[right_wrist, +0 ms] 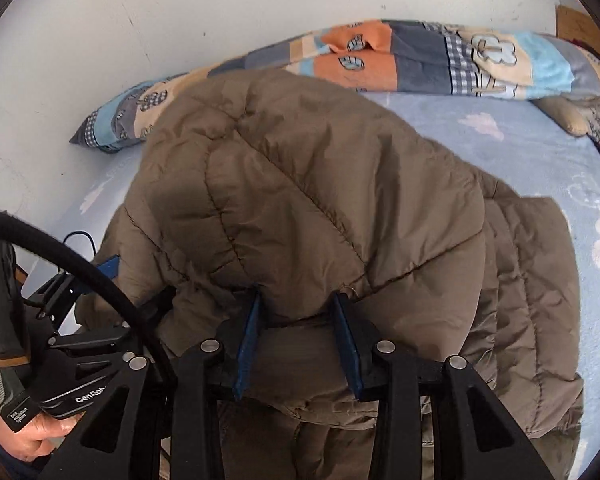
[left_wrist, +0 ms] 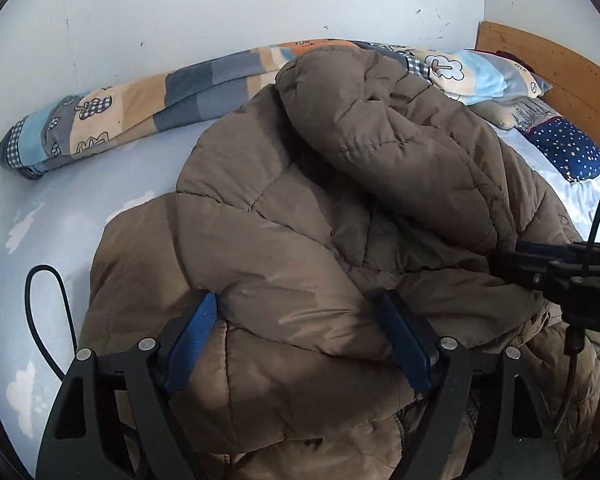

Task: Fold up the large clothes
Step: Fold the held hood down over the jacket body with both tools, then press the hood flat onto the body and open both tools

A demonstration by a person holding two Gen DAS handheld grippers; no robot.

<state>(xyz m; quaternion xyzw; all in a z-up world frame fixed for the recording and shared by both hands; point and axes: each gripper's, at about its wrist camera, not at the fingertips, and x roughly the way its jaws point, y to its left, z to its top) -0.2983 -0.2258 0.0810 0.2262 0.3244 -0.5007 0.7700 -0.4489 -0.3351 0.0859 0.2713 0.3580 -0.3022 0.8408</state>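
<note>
A brown quilted puffer jacket (left_wrist: 340,184) lies bunched on the light blue bed sheet (left_wrist: 60,240), its upper part folded over toward me. My left gripper (left_wrist: 296,300) stands wide, its blue pads (left_wrist: 196,336) either side of a thick puffy fold at the jacket's near edge; they look open around it. In the right wrist view the jacket (right_wrist: 300,184) hangs as a folded flap. My right gripper (right_wrist: 297,300) is shut on that flap's lower edge. The right gripper's black body (left_wrist: 560,276) enters from the right in the left wrist view. The left gripper (right_wrist: 80,300) shows at lower left.
A rolled patchwork quilt (left_wrist: 140,108) lies along the white wall (left_wrist: 220,8). Pillows, one navy with stars (left_wrist: 572,152), sit by the wooden headboard (left_wrist: 548,64). A black cable (left_wrist: 48,320) loops on the sheet. A hand (right_wrist: 40,436) holds the left gripper's handle.
</note>
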